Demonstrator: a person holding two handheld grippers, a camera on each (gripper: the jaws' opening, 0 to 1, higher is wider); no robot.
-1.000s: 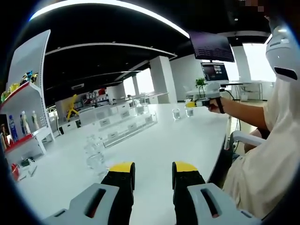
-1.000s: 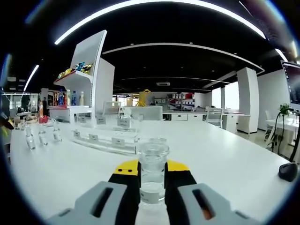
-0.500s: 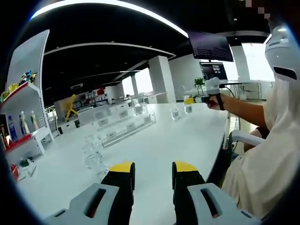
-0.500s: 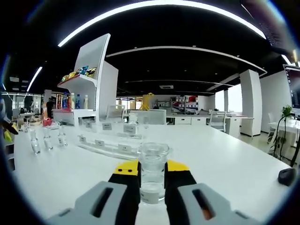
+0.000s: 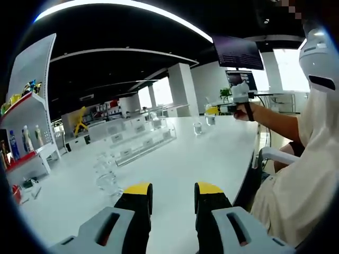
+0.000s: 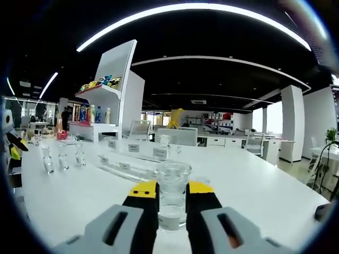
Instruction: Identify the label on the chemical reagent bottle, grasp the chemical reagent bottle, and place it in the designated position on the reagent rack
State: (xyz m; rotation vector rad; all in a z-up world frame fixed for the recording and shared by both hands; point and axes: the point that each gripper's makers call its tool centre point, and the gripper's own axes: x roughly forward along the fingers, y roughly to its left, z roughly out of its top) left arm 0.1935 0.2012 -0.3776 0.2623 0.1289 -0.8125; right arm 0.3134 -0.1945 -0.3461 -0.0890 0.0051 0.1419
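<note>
Right gripper view has the right gripper (image 6: 172, 203) clamped on a clear bottle (image 6: 172, 193) at 6 o'clock, held above the white table (image 6: 254, 185). The rack (image 6: 132, 161) stands ahead toward 11 o'clock, well apart. The grip sits on smooth glass below the neck, so my guess is a quick swing could let the bottle slip or tip. It could also knock the three small bottles (image 6: 62, 157) at 9 o'clock, or the one already on the rack.

The bottle's white label is blurred and unreadable. The rack's white tags are too small to read, so a wrong slot is a real risk.

Left gripper view shows the left gripper (image 5: 172, 198) with jaws apart and empty, low over the table.
</note>
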